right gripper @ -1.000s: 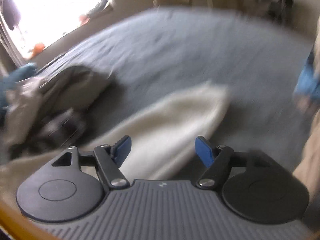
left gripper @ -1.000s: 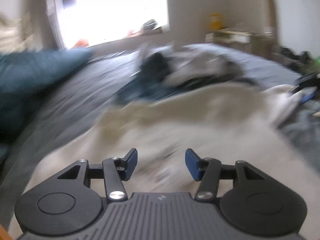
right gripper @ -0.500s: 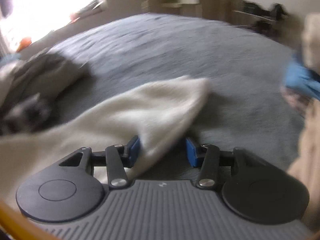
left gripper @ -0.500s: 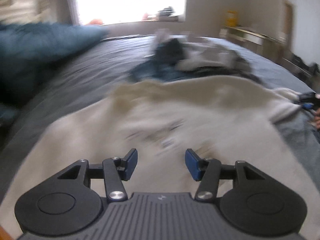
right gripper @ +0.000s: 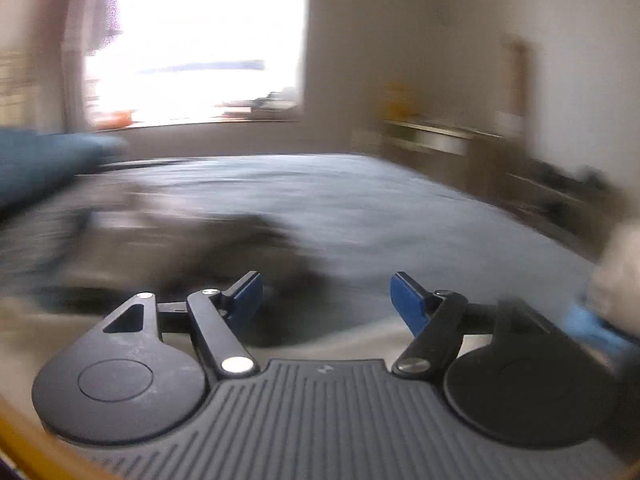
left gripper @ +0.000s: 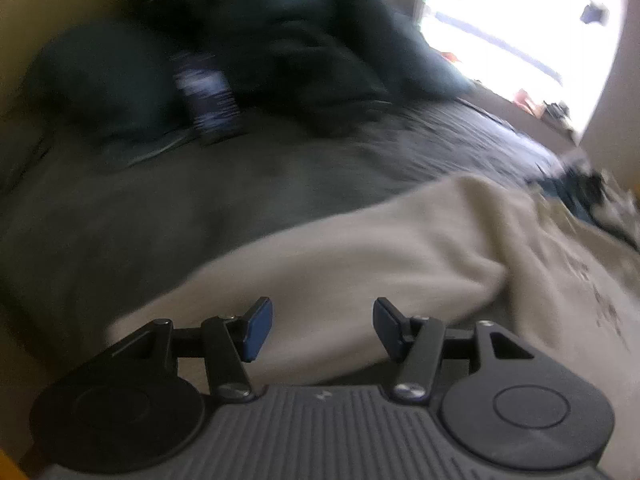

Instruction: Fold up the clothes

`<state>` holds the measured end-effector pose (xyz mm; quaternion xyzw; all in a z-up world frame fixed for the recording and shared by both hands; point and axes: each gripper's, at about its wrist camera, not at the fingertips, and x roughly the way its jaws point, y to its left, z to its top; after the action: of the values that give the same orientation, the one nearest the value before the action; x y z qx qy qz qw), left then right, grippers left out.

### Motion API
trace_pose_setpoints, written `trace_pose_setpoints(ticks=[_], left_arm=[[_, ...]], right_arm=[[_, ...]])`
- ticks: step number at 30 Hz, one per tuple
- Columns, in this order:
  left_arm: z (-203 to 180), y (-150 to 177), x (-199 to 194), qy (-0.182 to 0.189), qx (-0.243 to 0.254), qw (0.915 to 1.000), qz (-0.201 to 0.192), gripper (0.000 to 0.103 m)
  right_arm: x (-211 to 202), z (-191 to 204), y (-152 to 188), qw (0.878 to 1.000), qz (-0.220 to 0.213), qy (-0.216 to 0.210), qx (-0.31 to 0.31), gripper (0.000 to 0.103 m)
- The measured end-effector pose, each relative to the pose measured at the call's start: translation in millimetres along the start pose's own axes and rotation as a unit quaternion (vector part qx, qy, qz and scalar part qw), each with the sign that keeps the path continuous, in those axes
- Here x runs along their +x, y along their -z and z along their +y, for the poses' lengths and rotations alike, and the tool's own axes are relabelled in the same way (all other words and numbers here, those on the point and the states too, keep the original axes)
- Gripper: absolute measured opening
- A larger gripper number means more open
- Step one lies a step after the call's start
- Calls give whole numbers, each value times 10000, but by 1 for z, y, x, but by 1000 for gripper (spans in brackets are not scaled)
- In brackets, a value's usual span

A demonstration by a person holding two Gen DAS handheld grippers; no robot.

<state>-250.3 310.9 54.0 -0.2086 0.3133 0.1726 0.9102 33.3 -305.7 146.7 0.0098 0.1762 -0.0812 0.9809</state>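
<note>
Both views heavily motion-blurred.

Left hand-held gripper (left gripper: 322,328): jaws apart, blue pads (left gripper: 256,328) clear of fabric, nothing pinched. They have just eased slightly wider. Released. Below and beyond the fingertips lies the cream garment (left gripper: 400,248), spread on the grey bed (left gripper: 200,208), running from near centre off to the right, where faint dark print shows on it. A soft fold sits just right of the right finger. Whether the tips touch the cloth, cannot tell.

Far left on the bed: dark teal pillows or bedding (left gripper: 280,40), blurred, with a dark patterned item (left gripper: 208,96) in front; too smeared to identify. Far right: bright window (left gripper: 520,20). Near the right edge, a jumble of dark and pale clothes (left gripper: 580,188) beyond the garment.

Right hand-held gripper (right gripper: 326,304): jaws wide, having just been opening; nothing between the pads (right gripper: 406,300). Released. A pale strip of the cream garment (right gripper: 360,344) shows just under the fingers. Beyond, the grey bed (right gripper: 400,208), with a blurred heap of grey clothes (right gripper: 180,240) left of centre. Teal pillow (right gripper: 44,160) far left, window (right gripper: 200,40) behind, low shelf unit (right gripper: 460,140) along the far right wall. A pale and blue blur (right gripper: 608,300) at the right edge; unreadable.
</note>
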Motion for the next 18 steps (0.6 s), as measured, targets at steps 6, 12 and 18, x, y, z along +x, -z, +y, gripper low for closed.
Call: trace_pose_setpoints(ticks=[6, 12, 18], left_arm=[[94, 21, -41, -6, -1087, 9924, -570, 63], [147, 20, -28, 908, -1826, 9786, -281, 70], [148, 12, -3, 1274, -1754, 9762, -38, 9]], right_arm=[[-19, 181, -7, 9549, 823, -2822, -415, 74], [18, 309, 42, 9369, 948, -3238, -914, 74], [68, 346, 96, 9465, 1106, -2880, -945, 74]])
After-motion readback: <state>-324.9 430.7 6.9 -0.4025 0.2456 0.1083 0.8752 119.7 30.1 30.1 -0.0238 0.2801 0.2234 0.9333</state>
